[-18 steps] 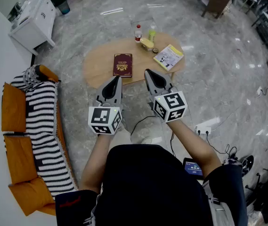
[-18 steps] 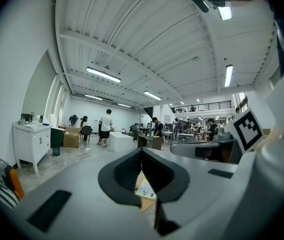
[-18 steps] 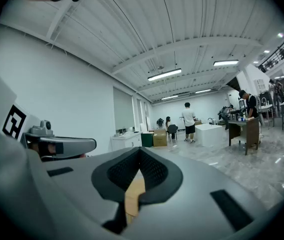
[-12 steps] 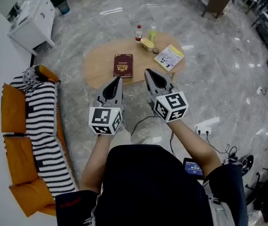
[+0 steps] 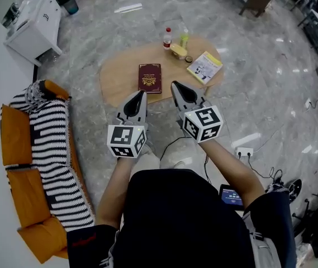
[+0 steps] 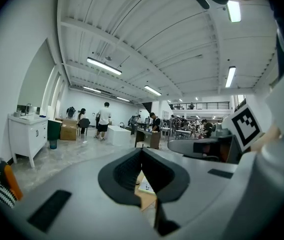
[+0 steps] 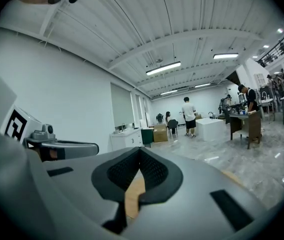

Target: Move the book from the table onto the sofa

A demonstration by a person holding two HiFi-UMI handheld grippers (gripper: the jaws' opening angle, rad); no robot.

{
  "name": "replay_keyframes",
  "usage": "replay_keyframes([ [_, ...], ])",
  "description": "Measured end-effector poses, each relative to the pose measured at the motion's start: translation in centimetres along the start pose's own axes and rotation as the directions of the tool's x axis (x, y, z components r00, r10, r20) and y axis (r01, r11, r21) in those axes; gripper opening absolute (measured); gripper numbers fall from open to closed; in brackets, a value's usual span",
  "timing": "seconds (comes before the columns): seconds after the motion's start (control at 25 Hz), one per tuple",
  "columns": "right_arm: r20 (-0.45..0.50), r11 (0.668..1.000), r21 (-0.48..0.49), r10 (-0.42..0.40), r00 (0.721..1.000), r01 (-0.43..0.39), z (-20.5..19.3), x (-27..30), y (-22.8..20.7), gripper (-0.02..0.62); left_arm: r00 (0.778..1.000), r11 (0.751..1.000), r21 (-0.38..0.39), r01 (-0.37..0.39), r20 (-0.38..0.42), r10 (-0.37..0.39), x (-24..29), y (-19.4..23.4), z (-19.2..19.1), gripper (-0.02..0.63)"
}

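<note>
Near the table's close edge, held the left gripper and the right gripper side by side, both pointing away toward the tabletop. Found both claws clenched tight, pads pressed together, with nothing caught between them.

Saw the book, dark red with a gold emblem, lying flat and closed at the middle of the table. Judged it just beyond the two tips and touched by neither.

Noted a red-capped bottle beside a pale green bottle at the table's far edge. Noted a yellow booklet at its right end.

Spotted the sofa, orange, well off to the left, with a black-and-white striped blanket draped along it. Made out a white cabinet at the far left and a power strip on the floor to the right. Caught people standing far off among desks in both gripper views.
</note>
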State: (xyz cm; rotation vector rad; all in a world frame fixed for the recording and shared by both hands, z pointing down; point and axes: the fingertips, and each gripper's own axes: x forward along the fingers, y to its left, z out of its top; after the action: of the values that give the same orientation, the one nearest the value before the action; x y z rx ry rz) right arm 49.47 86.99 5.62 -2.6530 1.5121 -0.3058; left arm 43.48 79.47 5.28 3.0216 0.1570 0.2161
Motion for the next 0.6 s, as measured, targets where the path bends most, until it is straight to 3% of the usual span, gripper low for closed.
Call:
replay_keyframes([
  [0.6,-0.086,0.992,0.038,-0.114,0.990,0.118,-2.4,12.6,-1.4,0.008,0.994,0.991,-0.111,0.074,-0.070,-0.082,4.1,12.3,-2.3,0.011],
])
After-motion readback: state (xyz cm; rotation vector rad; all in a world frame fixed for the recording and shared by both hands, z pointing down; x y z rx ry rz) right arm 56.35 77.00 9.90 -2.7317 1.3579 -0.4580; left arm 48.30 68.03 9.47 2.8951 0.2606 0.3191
